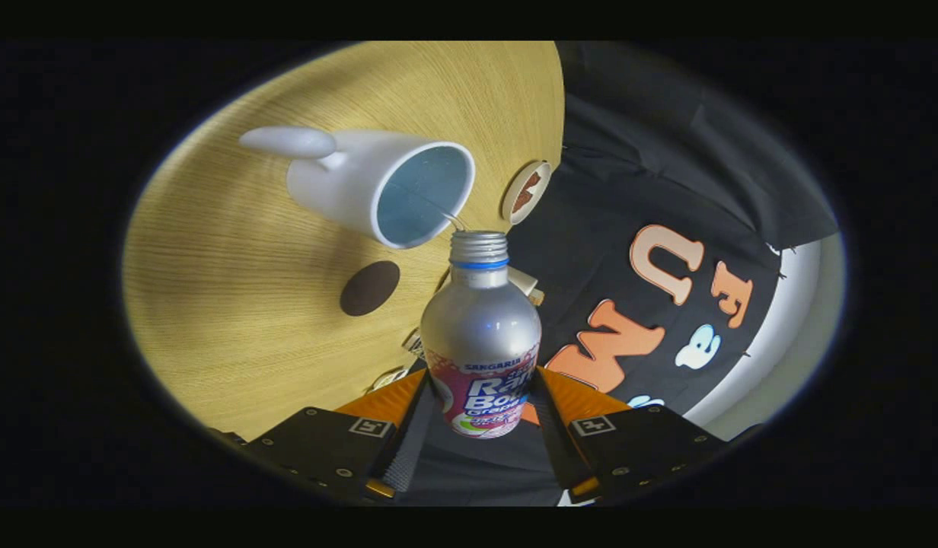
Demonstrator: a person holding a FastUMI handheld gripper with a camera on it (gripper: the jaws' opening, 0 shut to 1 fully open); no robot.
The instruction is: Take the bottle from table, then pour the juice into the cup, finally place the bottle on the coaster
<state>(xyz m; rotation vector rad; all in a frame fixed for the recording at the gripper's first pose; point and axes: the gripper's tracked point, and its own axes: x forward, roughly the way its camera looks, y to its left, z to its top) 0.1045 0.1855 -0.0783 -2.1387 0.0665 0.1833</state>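
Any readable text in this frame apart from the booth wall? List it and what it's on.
Bottle label, clamped between the gripper's fingers: brand print, cut off by the fingers and curved away, not fully legible.
Square marks on the gripper body: symbols, no words.
Cup: no text.

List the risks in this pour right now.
The thin stream from the silver aluminium bottle enters just inside the rim of the white ceramic mug; a small drift could spill onto the light wooden table. The gripper jaws hold only the bottle's lower body, so it might slip.
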